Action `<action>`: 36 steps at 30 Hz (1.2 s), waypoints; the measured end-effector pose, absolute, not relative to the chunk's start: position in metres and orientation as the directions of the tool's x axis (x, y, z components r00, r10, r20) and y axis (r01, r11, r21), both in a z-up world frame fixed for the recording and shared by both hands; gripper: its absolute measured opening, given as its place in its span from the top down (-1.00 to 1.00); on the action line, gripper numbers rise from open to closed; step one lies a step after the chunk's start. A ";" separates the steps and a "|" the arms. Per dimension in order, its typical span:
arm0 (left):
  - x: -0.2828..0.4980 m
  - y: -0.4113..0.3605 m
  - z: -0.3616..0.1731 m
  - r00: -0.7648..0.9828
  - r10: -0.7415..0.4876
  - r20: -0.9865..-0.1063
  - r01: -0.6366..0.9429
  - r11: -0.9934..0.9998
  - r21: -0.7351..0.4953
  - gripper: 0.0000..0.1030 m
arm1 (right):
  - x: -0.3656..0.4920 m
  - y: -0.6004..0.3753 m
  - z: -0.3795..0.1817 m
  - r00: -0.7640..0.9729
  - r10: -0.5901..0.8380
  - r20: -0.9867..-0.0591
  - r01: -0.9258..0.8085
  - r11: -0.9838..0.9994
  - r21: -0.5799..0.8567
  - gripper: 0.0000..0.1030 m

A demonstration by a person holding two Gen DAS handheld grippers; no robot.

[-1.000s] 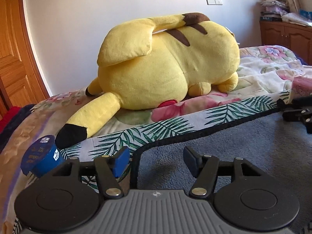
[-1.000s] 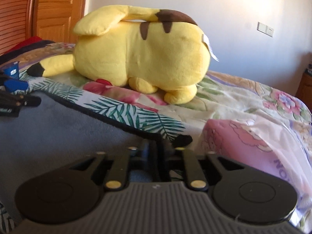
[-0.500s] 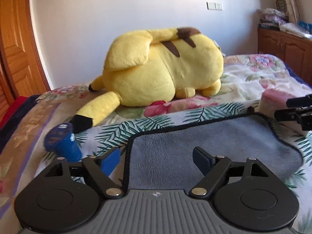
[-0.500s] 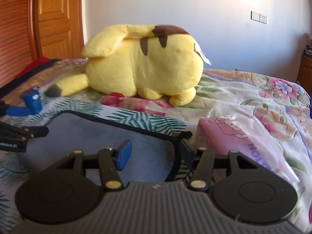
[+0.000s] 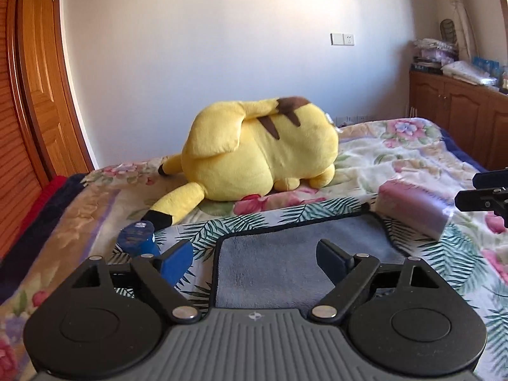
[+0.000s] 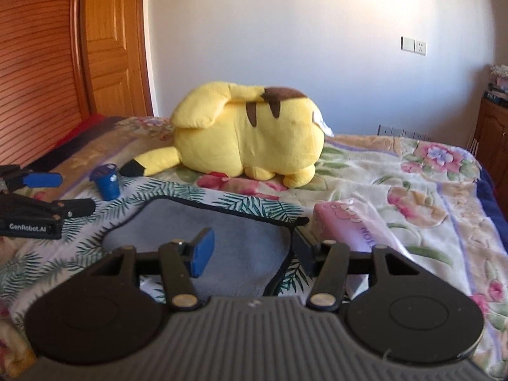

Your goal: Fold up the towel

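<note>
A grey towel [image 5: 285, 254] with a black border lies flat on the bed, its leaf-patterned underside showing around the grey layer. It also shows in the right wrist view [image 6: 222, 235]. My left gripper [image 5: 254, 260] is open and empty above the towel's near left part. My right gripper [image 6: 250, 250] is open and empty above the towel's near right corner. The right gripper shows at the right edge of the left wrist view [image 5: 485, 190], and the left gripper at the left edge of the right wrist view [image 6: 38, 197].
A big yellow plush toy [image 5: 260, 155] lies behind the towel. A small blue cup [image 5: 138, 236] stands left of the towel. A pink packet [image 5: 412, 206] lies at its right. The floral bedspread [image 6: 412, 174] covers the bed. Wooden doors stand at left, cabinets at right.
The right gripper, shut at the towel's right corner a second ago, has opened. Both grippers have pulled back and up from the towel, which now lies flat.
</note>
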State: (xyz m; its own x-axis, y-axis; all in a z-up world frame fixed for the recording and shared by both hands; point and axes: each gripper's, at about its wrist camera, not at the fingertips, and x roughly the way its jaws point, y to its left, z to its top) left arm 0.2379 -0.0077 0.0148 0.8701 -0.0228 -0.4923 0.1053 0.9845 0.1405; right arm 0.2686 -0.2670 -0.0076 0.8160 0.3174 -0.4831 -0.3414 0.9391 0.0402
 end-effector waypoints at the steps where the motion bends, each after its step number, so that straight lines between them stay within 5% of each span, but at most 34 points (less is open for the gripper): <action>1: 0.233 -0.009 0.019 0.870 -0.026 -0.492 0.109 0.984 0.140 -0.70 | 0.262 -0.267 -0.002 0.820 0.317 -0.477 -0.340 0.939 0.040 -0.08; 13: 0.162 -0.017 0.044 0.878 -0.072 -0.473 0.149 0.981 0.127 -0.96 | 0.194 -0.276 0.039 0.842 0.325 -0.430 -0.319 0.944 0.088 -0.13; 15: 0.152 -0.016 0.045 0.882 -0.085 -0.463 0.154 0.982 0.113 -1.00 | 0.186 -0.277 0.042 0.846 0.326 -0.422 -0.316 0.944 0.096 -0.30; 17: 0.144 -0.015 0.046 0.884 -0.086 -0.460 0.148 0.984 0.100 -1.00 | 0.179 -0.279 0.043 0.850 0.324 -0.416 -0.310 0.945 0.104 -0.74; 20: 0.133 -0.010 0.047 0.886 -0.094 -0.454 0.134 0.989 0.058 -1.00 | 0.166 -0.283 0.045 0.864 0.315 -0.392 -0.292 0.949 0.119 -1.00; 36: 0.084 0.007 0.045 0.887 -0.091 -0.454 0.121 0.992 0.037 -1.00 | 0.132 -0.291 0.042 0.882 0.249 -0.401 -0.223 0.968 0.110 -1.00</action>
State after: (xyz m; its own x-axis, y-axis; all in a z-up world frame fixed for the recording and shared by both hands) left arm 0.0837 0.0071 0.0454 0.8866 -0.0910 -0.4535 0.1208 0.9920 0.0372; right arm 0.1318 -0.2906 0.0416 0.8815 0.2490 -0.4011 -0.2233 0.9685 0.1103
